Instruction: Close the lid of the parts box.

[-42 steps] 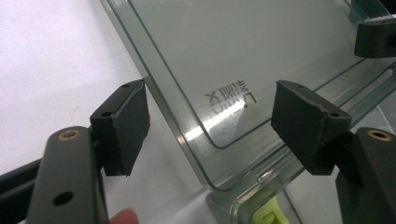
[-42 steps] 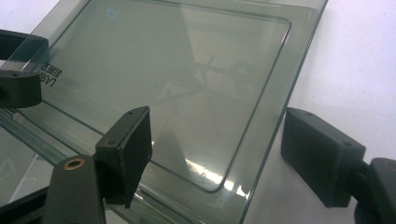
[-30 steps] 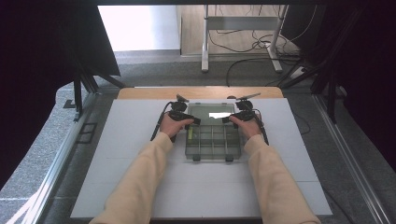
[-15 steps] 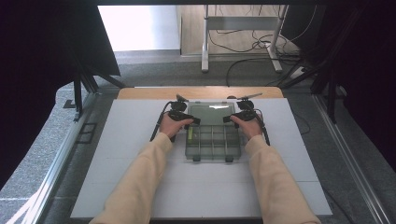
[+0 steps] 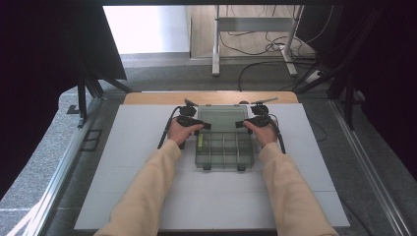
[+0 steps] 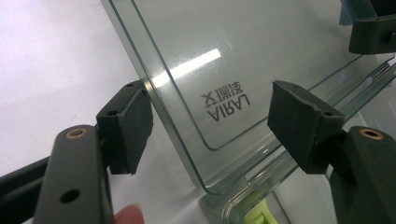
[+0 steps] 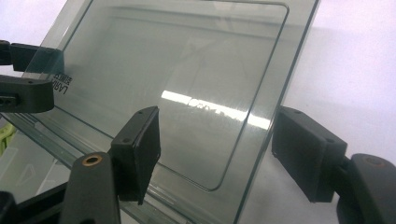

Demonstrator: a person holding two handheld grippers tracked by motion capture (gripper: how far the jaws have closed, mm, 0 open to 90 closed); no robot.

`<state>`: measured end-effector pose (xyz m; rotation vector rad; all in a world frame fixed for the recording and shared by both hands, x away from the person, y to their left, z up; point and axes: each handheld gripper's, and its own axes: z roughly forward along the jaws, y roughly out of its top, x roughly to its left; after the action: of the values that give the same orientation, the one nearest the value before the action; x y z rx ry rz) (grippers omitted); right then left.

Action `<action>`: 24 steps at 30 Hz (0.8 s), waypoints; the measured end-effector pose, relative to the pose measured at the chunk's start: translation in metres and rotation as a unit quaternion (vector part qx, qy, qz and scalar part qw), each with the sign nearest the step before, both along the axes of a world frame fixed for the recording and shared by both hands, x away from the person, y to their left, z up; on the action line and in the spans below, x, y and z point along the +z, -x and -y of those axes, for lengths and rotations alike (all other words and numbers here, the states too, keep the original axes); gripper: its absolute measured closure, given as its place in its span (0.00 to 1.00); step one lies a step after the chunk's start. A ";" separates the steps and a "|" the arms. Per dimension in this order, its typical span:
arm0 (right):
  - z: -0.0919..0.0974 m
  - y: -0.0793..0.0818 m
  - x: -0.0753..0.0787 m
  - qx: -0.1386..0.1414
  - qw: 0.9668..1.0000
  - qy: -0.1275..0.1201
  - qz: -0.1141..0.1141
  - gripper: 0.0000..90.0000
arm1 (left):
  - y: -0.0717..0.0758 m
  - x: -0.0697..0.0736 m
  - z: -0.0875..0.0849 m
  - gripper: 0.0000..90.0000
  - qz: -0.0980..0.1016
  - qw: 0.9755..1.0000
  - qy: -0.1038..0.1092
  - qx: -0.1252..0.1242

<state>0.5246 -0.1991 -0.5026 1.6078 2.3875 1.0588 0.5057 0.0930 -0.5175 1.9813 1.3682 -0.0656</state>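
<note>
A clear plastic compartment box [image 5: 223, 147] sits mid-table with its lid [image 5: 223, 118] swung open toward the far side. My left gripper [image 5: 204, 126] is at the lid's left edge, my right gripper [image 5: 241, 124] at its right edge. In the left gripper view the open jaws [image 6: 215, 112] straddle the lid's [image 6: 224, 46] corner near the printed lettering, one pad beside the rim. In the right gripper view the jaws [image 7: 219, 149] have just been closing, with the lid's [image 7: 177, 70] edge between them, but the pads stand apart from it.
The box rests on a white tabletop [image 5: 123, 172] with a wooden strip [image 5: 147, 97] along the far edge. A lime-green latch piece [image 6: 254, 217] sits at the box's near left corner. Beyond the table are a metal frame [image 5: 255, 29] and floor cables.
The bright glare on the lid has gone as the lid tipped a little further back. Both hands have stayed beside it.
</note>
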 end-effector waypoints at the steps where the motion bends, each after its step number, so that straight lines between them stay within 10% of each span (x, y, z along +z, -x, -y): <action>1: 0.000 0.000 0.000 0.000 1.000 0.000 0.001 0.37 | 0.000 0.000 0.000 0.35 0.001 1.000 0.000 -0.001; 24: 0.005 0.007 0.012 -0.002 0.999 -0.023 0.032 0.38 | 0.004 0.011 -0.003 0.36 0.033 0.999 0.011 -0.007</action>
<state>0.5172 -0.2043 -0.4905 1.5669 2.3352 1.1545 0.5014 0.0963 -0.5067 1.9586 1.3056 -0.0215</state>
